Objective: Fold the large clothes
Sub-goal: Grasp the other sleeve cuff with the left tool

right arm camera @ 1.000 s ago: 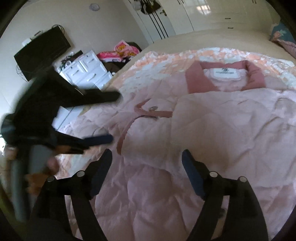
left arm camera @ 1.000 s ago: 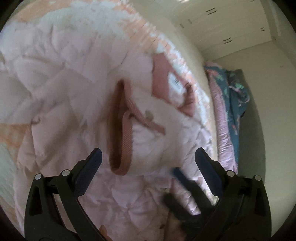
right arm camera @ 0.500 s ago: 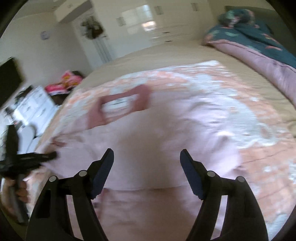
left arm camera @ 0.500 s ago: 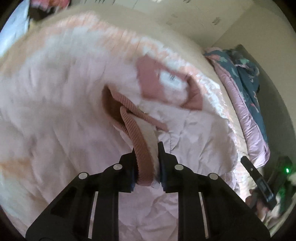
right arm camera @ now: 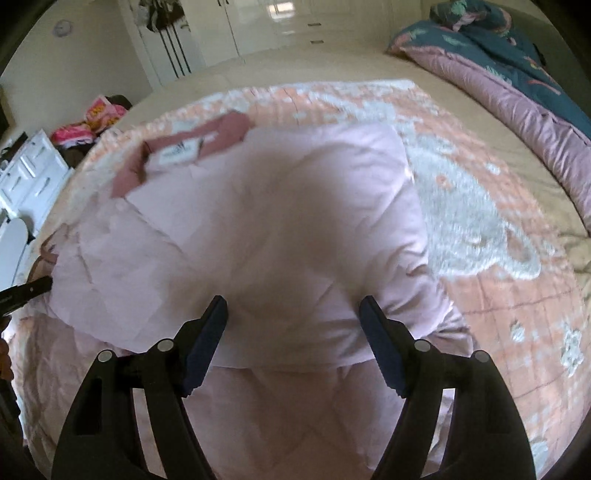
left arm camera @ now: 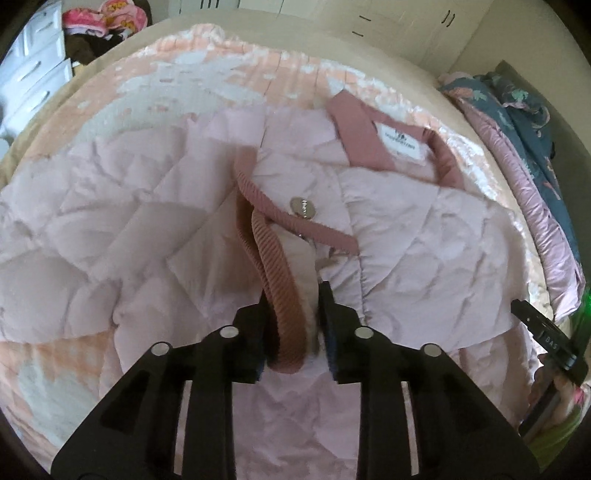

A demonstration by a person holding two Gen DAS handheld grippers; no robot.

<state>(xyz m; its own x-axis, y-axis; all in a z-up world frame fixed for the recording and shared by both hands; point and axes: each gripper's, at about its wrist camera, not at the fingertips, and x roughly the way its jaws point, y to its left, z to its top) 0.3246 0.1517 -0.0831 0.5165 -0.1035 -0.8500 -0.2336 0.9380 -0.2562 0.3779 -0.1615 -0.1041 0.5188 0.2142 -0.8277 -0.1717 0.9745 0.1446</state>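
Observation:
A large pale pink quilted jacket [left arm camera: 155,221] lies spread on the bed, with a dusty-rose collar and white label [left arm camera: 400,142] at the far side. My left gripper [left arm camera: 293,306] is shut on the jacket's ribbed rose cuff [left arm camera: 280,291], holding the sleeve end up over the body. A metal snap button [left arm camera: 303,208] shows just beyond. In the right wrist view the jacket [right arm camera: 280,229] lies under my right gripper [right arm camera: 293,314], which is open and empty just above the folded right side. The collar [right arm camera: 184,151] is at the far left there.
A peach-and-white bedspread [right arm camera: 498,258] covers the bed. A rolled pink and teal duvet [right arm camera: 517,74] lies along the right edge. White drawers [left arm camera: 29,74] and a pile of bright clothes [left arm camera: 103,18] stand at the left. Wardrobes line the far wall.
My left gripper closed on the ribbed cuff and lifted it toward the jacket's middle. My right gripper swung from the centre to the jacket's right side, staying open.

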